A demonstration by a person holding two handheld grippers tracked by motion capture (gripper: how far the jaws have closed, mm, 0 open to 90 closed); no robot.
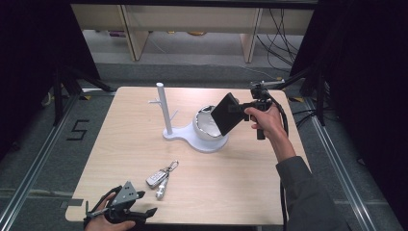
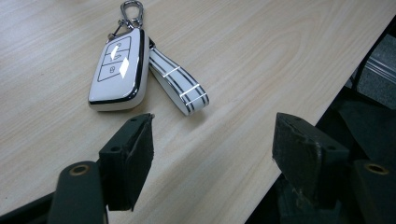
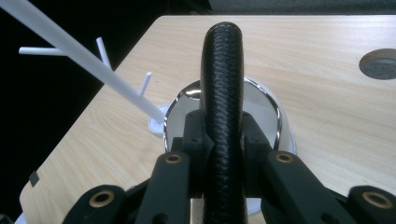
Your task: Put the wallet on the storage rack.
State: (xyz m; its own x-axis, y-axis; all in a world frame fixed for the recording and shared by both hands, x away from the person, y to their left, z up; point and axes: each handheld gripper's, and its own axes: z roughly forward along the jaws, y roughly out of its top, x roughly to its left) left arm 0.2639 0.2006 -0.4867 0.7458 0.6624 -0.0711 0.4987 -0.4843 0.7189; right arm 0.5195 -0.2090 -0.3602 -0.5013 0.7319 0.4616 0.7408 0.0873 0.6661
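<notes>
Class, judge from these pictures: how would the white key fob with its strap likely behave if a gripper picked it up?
The key fob looks glossy, so probably slippery between pads. Its looped strap seems flexible and would likely dangle. Small and flat, it should be light and unlikely to roll.

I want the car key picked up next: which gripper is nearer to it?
Left. The left gripper sits open at the table's near edge, just short of the car key. The right gripper holds a black wallet over the bowl, far off.

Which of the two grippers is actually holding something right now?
The right gripper, over the shiny bowl: its jaws clamp a black wallet. The left gripper sits open and empty beside the white car key.
</notes>
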